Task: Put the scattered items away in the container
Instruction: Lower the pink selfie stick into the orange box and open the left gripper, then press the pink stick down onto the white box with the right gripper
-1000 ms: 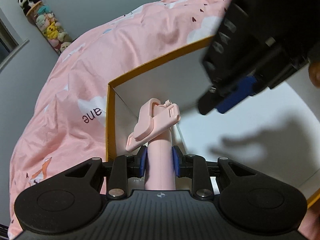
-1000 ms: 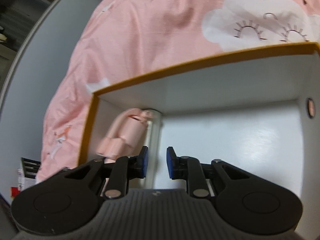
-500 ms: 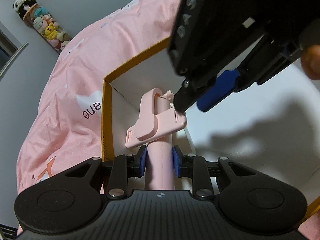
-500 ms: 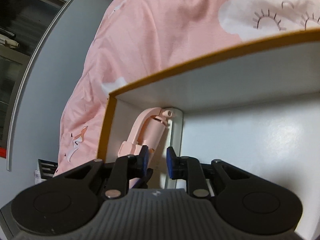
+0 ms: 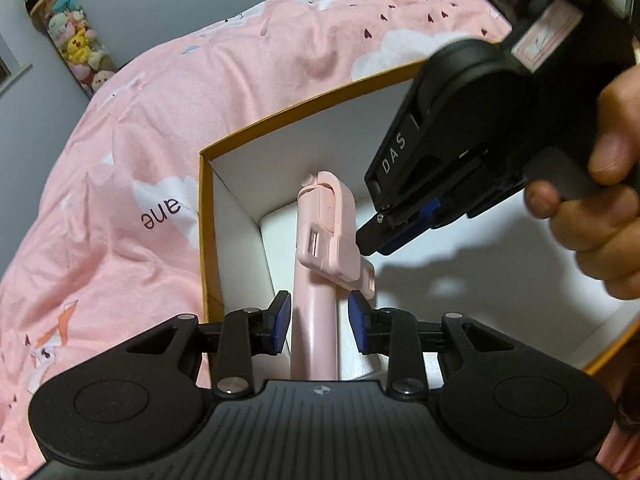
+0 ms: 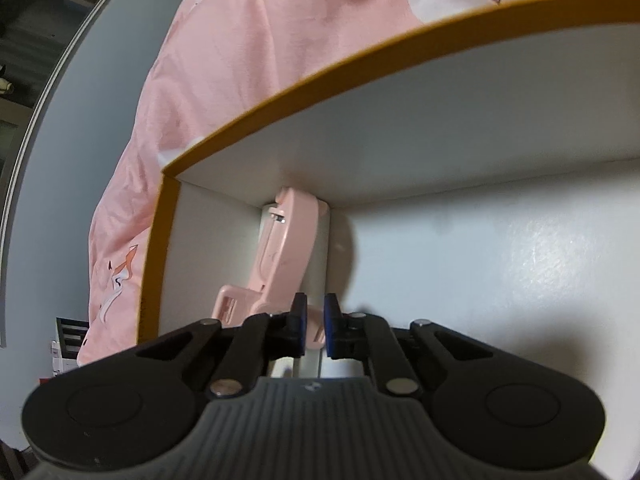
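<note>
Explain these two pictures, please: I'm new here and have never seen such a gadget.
A person holds a two-fingered gripper in each hand. Each has a camera looking along its fingers, which gives one picture each. Both reach into a white box with an orange rim, set on a pink bedcover. A pink folding stick points into the box's corner. The left gripper has its jaws opening around the shaft; the right gripper seems to pinch the stick's clamp.
</note>
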